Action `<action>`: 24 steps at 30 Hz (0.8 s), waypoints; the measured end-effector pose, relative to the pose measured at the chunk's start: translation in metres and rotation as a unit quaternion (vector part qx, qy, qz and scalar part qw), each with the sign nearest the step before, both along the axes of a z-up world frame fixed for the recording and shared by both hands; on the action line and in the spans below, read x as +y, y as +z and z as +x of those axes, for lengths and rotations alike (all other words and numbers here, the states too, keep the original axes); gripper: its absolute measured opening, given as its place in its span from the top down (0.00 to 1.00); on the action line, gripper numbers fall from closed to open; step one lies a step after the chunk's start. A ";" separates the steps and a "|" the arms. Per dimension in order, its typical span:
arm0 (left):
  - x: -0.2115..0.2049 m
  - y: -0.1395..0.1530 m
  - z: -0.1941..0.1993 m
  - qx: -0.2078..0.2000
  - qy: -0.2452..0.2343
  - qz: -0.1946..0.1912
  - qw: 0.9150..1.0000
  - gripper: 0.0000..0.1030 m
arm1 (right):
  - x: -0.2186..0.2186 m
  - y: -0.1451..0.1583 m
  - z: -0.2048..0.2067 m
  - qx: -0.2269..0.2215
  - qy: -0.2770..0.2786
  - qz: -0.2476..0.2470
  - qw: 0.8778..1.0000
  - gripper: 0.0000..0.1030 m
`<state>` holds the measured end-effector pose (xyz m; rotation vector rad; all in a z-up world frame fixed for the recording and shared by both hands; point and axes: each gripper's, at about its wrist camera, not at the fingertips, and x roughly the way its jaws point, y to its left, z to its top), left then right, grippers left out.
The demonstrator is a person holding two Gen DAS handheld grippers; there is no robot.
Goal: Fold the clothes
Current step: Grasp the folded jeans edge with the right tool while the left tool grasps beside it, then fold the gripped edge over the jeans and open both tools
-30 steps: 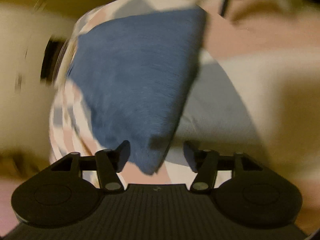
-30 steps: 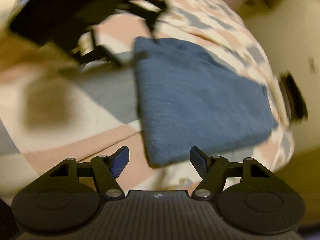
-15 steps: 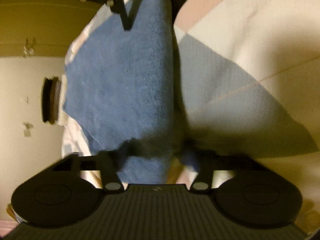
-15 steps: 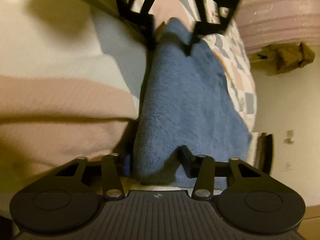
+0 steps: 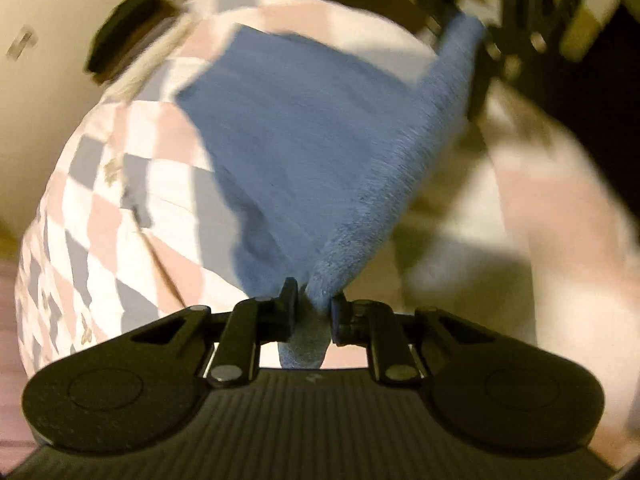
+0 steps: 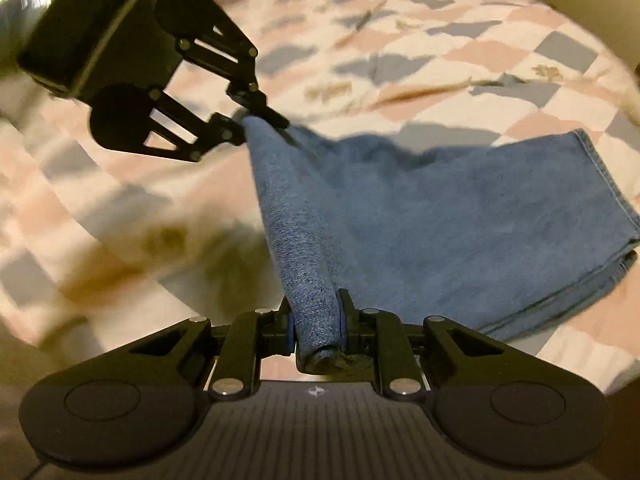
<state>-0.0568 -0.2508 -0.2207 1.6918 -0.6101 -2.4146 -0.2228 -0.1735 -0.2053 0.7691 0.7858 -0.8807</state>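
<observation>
Both grippers are clamped on one edge of the blue towel (image 6: 460, 216): the right gripper (image 6: 316, 324) pinches its near corner, the left gripper (image 6: 260, 120) its far one. That edge is lifted; the rest lies on the checked quilt (image 6: 460, 40), doubled at the right hem (one fold apparently done). Another fold, then laying flat, seems left.

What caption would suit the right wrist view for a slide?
Both grippers, right gripper and left gripper, pinch one edge of a blue cloth above a checked bedspread.
</observation>
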 end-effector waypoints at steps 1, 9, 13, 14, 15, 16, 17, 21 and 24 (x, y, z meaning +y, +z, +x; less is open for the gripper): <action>-0.007 0.011 -0.010 0.007 0.014 0.005 1.000 0.88 | -0.005 0.008 -0.015 -0.024 0.000 0.003 1.000 0.83; -0.094 0.054 -0.160 0.076 0.152 0.020 0.985 0.83 | -0.105 0.016 -0.182 -0.098 -0.060 0.035 0.993 0.84; -0.145 0.055 -0.213 0.144 0.289 0.033 0.946 0.72 | -0.162 -0.023 -0.244 -0.081 -0.083 0.067 0.991 0.84; -0.155 0.055 -0.217 0.165 0.330 0.050 0.928 0.72 | -0.174 -0.037 -0.254 -0.073 -0.085 0.080 0.990 0.84; -0.164 0.052 -0.220 0.181 0.370 0.069 0.909 0.72 | -0.185 -0.051 -0.263 -0.065 -0.086 0.093 0.990 0.84; -0.168 0.047 -0.220 0.189 0.403 0.089 0.891 0.73 | -0.190 -0.059 -0.266 -0.064 -0.086 0.101 0.989 0.84; -0.167 0.038 -0.219 0.189 0.430 0.105 0.877 0.73 | -0.194 -0.067 -0.268 -0.062 -0.085 0.109 0.988 0.84; -0.142 0.000 -0.206 0.161 0.505 0.146 0.835 0.73 | -0.194 -0.068 -0.274 -0.081 -0.071 0.114 0.988 0.85; -0.120 -0.015 -0.191 0.158 0.549 0.158 0.806 0.73 | -0.192 -0.060 -0.287 -0.096 -0.054 0.112 0.988 0.85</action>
